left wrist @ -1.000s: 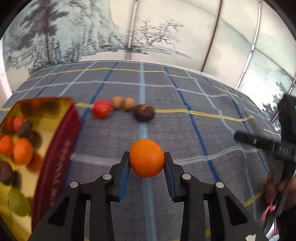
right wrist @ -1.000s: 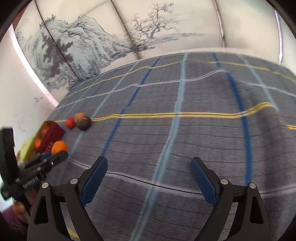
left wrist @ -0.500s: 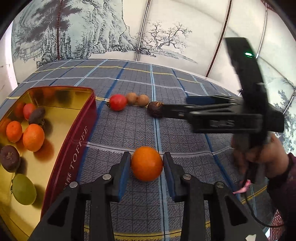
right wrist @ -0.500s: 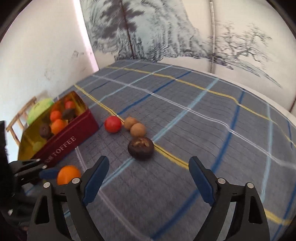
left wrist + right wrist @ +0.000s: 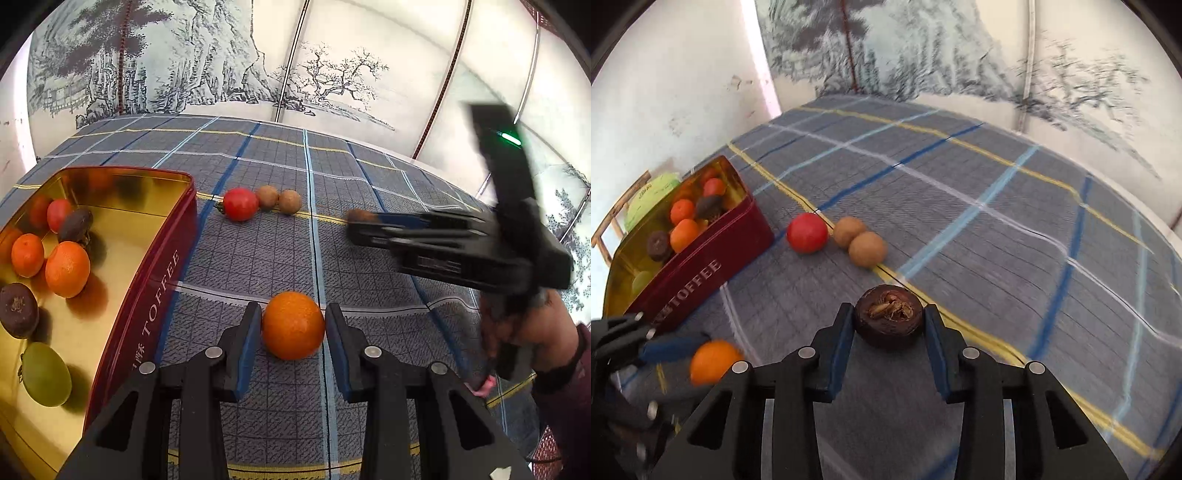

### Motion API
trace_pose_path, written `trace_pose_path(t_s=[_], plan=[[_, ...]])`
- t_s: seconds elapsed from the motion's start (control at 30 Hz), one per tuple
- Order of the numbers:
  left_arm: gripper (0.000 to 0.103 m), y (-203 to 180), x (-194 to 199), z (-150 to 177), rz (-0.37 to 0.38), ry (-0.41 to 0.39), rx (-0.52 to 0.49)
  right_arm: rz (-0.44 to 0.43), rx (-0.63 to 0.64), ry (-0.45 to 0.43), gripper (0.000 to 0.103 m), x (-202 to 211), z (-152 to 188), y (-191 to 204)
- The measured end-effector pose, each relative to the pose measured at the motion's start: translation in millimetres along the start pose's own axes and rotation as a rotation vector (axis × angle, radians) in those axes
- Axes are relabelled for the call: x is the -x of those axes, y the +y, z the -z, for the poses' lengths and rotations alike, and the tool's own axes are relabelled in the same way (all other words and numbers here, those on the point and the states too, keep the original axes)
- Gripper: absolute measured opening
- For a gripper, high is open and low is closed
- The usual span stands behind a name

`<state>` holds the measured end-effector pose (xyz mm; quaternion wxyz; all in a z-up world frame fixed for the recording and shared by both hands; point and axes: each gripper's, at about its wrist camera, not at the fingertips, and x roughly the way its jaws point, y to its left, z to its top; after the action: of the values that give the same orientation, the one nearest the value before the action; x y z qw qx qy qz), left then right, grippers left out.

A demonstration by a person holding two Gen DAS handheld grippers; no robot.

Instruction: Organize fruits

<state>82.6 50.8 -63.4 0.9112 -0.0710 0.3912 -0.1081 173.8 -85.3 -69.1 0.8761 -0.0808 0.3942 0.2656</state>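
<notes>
My left tongs (image 5: 293, 325) sit low over the checked cloth (image 5: 369, 177) with an orange (image 5: 293, 325) between the two blue pads; the pads look to be touching its sides, so I have it gripped, and it seems to rest on the cloth, just right of the red toffee tin (image 5: 147, 302). The tin's gold inside holds two more oranges, a red fruit, two dark brown ones and a green one. Beyond my orange, a red tomato (image 5: 241, 204) lies in a row with two small tan fruits (image 5: 290, 201), the three close together, the tomato nearest the tin's far corner.

My right tongs (image 5: 888, 326) are closed to about the width of a dark brown fruit (image 5: 888, 321) with a dry, cracked crown, one pad at each side of it. I think both pads are touching it, though the view is smeared, so I cannot swear the grip is firm. That fruit sits on the cloth beside a yellow stripe, nearer me than the tomato and tan pair. From the left camera my right tongs show as a dark blur well right of the orange
</notes>
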Motion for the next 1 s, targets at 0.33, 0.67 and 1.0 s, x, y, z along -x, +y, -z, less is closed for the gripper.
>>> trace_pose_path(t_s=[0.33, 0.67, 1.0], plan=[[0.032, 0, -2, 0, -0.016, 0.004, 0.001, 0.188, -0.232, -0.048, 0.039, 66, 73, -73], [0.032, 2, -3, 0, -0.034, 0.011, 0.003, 0.160, -0.299, -0.025, 0.039, 63, 83, -87], [0.032, 5, 0, 1, -0.040, 0.007, 0.016, 0.170, -0.302, -0.024, 0.039, 62, 83, -86]])
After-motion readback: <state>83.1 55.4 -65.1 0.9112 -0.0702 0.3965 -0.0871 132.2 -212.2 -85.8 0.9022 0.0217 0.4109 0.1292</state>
